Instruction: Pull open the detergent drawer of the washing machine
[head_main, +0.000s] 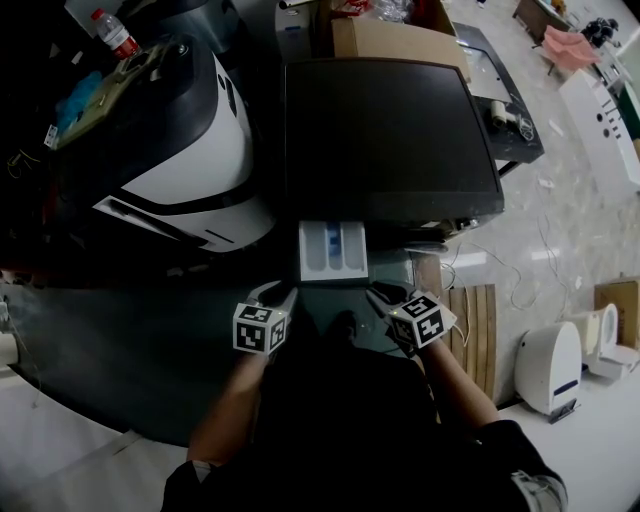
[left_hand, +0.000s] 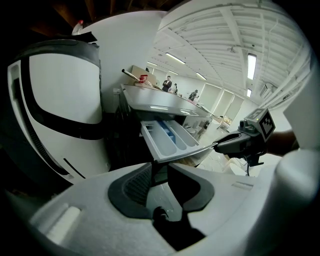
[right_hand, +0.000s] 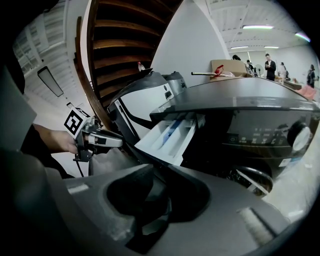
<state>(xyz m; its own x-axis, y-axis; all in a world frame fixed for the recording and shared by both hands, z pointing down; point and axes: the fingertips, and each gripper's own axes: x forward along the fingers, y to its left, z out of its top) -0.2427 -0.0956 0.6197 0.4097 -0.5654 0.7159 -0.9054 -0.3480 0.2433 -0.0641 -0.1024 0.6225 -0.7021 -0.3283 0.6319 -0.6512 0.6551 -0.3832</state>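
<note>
The white detergent drawer (head_main: 332, 252) stands pulled out from the front of the dark washing machine (head_main: 390, 130), with blue-marked compartments showing. My left gripper (head_main: 286, 294) sits just off the drawer's front left corner, my right gripper (head_main: 374, 295) just off its front right corner. In the left gripper view the drawer (left_hand: 167, 140) ends right above my left gripper (left_hand: 159, 162), whose jaws stand apart with nothing pressed between them; the right gripper (left_hand: 222, 146) reaches the drawer's far corner. In the right gripper view my right gripper (right_hand: 155, 167) is open below the drawer (right_hand: 167, 137).
A white and black machine (head_main: 170, 150) stands close on the left, with a plastic bottle (head_main: 115, 32) on it. A cardboard box (head_main: 390, 40) lies behind the washer. A wooden slatted piece (head_main: 480, 320) and a white appliance (head_main: 548, 365) sit on the floor at the right.
</note>
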